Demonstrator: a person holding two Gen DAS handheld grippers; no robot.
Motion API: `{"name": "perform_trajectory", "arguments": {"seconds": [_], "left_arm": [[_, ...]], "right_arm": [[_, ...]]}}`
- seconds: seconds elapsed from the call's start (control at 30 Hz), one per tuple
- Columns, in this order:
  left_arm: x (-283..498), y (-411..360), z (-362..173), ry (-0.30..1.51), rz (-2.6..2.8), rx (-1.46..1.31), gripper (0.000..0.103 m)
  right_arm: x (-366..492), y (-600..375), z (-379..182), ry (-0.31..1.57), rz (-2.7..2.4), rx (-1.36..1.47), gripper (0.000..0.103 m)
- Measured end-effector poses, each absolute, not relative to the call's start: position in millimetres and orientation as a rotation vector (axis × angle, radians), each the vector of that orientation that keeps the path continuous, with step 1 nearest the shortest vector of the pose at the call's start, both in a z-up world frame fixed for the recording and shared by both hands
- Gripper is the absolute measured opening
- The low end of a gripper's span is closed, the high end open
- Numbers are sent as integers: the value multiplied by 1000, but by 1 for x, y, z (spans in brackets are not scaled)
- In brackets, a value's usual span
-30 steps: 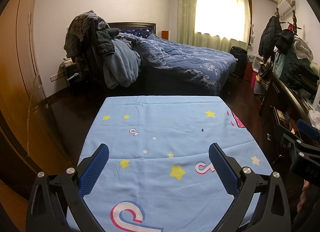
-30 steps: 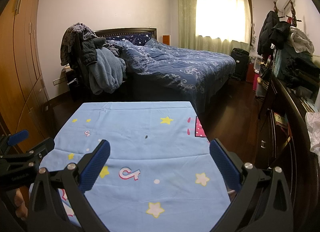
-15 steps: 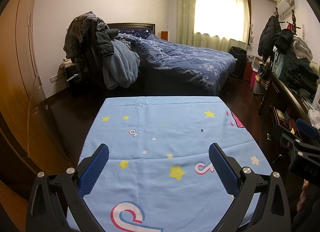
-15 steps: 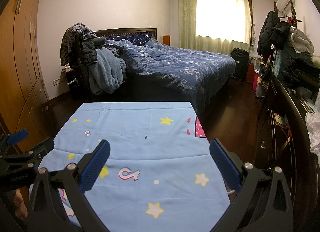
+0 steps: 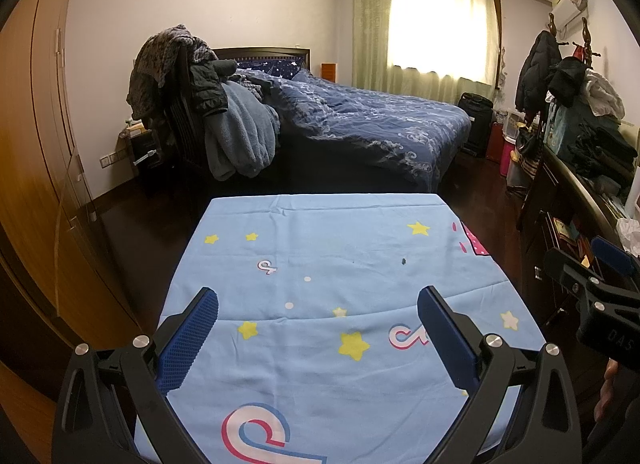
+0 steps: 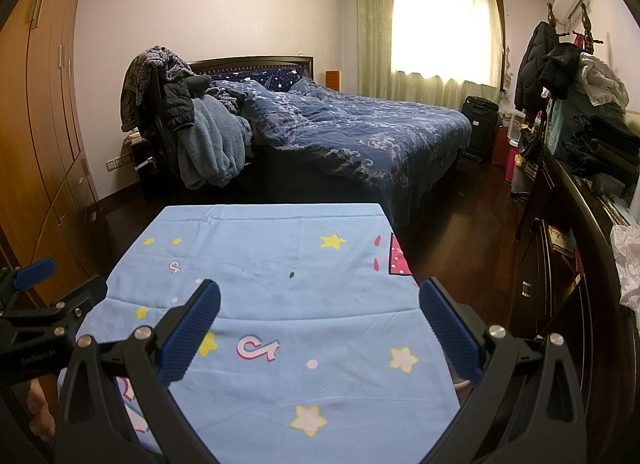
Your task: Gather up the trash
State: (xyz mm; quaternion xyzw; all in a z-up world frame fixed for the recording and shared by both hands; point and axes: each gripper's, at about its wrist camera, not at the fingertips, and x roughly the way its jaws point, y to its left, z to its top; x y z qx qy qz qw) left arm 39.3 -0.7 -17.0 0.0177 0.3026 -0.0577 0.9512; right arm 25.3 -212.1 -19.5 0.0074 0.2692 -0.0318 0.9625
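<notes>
A table under a light blue cloth point(image 5: 320, 248) printed with stars fills the foreground of both views. A tiny dark speck point(image 5: 403, 261) lies on the cloth right of centre, and shows again as the speck point(image 6: 291, 275) in the right wrist view. My left gripper point(image 5: 318, 300) hovers open over the near half of the cloth, with nothing between its blue pads. My right gripper point(image 6: 320, 292) is open too and holds nothing, above the cloth's right side. Something white and crumpled point(image 6: 630, 264) sits on the dresser at the far right.
A bed with a dark blue quilt point(image 5: 360, 124) stands beyond the table. A chair piled with clothes point(image 5: 192, 104) is at its left. Wooden wardrobes point(image 5: 36, 184) line the left wall. A cluttered dark dresser point(image 6: 580, 204) runs along the right, with dark floor between.
</notes>
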Motion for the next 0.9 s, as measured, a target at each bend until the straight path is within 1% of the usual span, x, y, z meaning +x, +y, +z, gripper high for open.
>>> {"name": "perform_trajectory", "arguments": {"seconds": [0.9], "left_arm": [[44,-8,-20,619,-143,41,99]], "right_arm": [[25,-214,-19,547,-61,14,100]]}}
